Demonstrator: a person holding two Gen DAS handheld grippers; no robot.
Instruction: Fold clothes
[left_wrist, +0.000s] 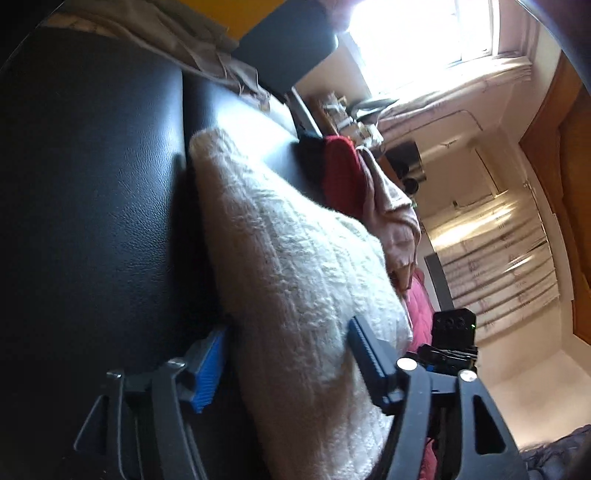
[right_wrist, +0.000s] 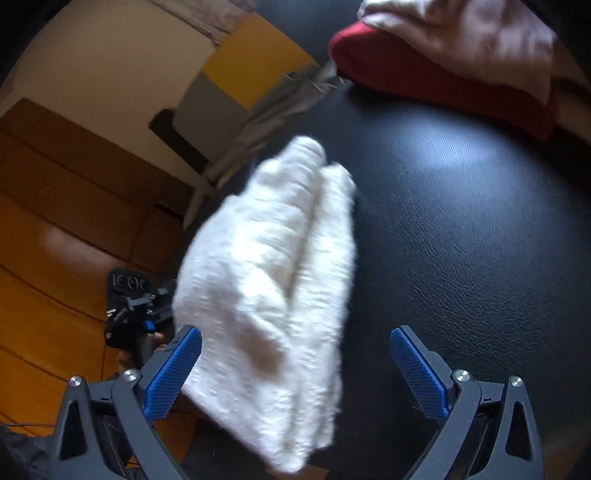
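A folded white fuzzy garment (left_wrist: 291, 266) lies on a black leather surface (left_wrist: 92, 177). My left gripper (left_wrist: 288, 365) is open with its two fingers on either side of the garment's near end. In the right wrist view the same white garment (right_wrist: 273, 295) hangs over the edge of the black surface (right_wrist: 461, 240), blurred. My right gripper (right_wrist: 295, 373) is open, its blue pads (right_wrist: 173, 373) wide apart around the garment's near end. The left gripper's body (right_wrist: 129, 306) shows past the garment.
A red garment (right_wrist: 424, 77) and a pale pink one (right_wrist: 476, 37) are piled at the far side of the black surface; they also show in the left wrist view (left_wrist: 343, 173). A beige cloth (left_wrist: 177, 40) lies on the surface. Wooden floor (right_wrist: 55, 240) lies below.
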